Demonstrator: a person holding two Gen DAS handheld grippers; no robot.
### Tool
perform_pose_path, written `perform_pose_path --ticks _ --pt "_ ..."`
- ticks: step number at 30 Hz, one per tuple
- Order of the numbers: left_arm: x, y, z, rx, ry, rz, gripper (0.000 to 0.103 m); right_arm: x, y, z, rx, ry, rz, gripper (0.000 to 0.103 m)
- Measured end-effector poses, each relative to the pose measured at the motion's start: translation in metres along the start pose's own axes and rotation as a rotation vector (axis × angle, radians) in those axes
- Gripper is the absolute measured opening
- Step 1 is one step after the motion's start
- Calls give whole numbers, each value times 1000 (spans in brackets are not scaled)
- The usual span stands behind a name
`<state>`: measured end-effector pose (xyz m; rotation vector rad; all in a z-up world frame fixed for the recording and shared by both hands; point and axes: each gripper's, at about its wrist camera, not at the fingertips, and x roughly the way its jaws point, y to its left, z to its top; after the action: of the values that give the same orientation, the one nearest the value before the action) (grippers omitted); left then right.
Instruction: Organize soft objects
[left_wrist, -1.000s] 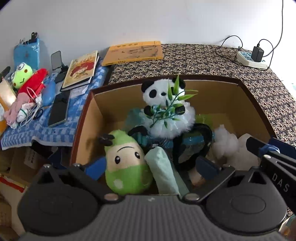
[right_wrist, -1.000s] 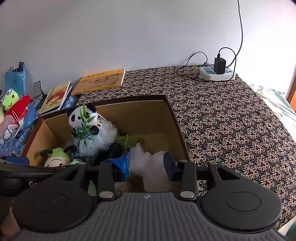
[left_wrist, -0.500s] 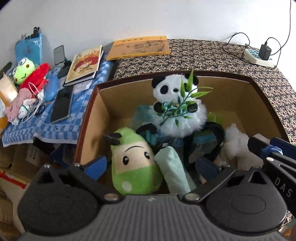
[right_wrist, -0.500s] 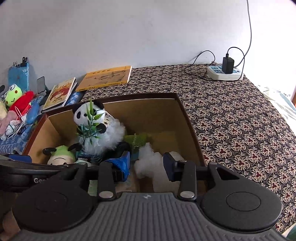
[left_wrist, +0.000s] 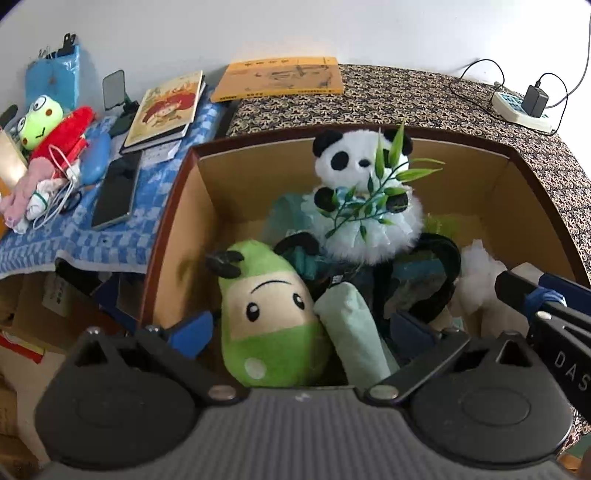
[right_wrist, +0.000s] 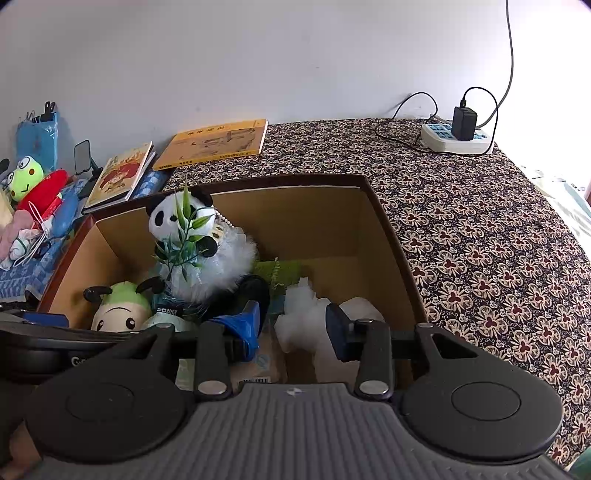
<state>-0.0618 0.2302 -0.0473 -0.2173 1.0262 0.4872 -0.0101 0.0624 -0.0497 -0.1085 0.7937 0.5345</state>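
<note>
An open cardboard box (left_wrist: 173, 221) (right_wrist: 388, 236) holds several soft toys. A panda plush (left_wrist: 362, 158) (right_wrist: 177, 218) with green leaves sits upright at the back. A green round-faced plush (left_wrist: 269, 314) (right_wrist: 118, 314) lies in front, beside a pale green cloth roll (left_wrist: 351, 325). My left gripper (left_wrist: 301, 328) hangs wide open over these two, its pads clear of them. My right gripper (right_wrist: 293, 328) (left_wrist: 535, 291) is half open over a white fluffy toy (right_wrist: 299, 321) (left_wrist: 476, 269). A gap shows beside its left pad.
Left of the box, a blue checked cloth (left_wrist: 74, 236) carries a frog plush (left_wrist: 38, 118), a red plush (left_wrist: 62, 129), a phone (left_wrist: 116, 192) and a picture book (left_wrist: 166, 107). A yellow book (left_wrist: 280, 77) and a power strip (right_wrist: 458, 138) lie on the patterned tablecloth (right_wrist: 480, 240).
My left gripper has sunk slightly toward the box, so the green plush looks larger. The right gripper has hardly moved. Neither gripper has taken hold of anything.
</note>
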Motion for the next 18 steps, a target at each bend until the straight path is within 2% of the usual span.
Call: perform_pose_path --ticks 18 --pt "10 0 -5 4 48 -17 102 3 0 -4 1 21 2 23"
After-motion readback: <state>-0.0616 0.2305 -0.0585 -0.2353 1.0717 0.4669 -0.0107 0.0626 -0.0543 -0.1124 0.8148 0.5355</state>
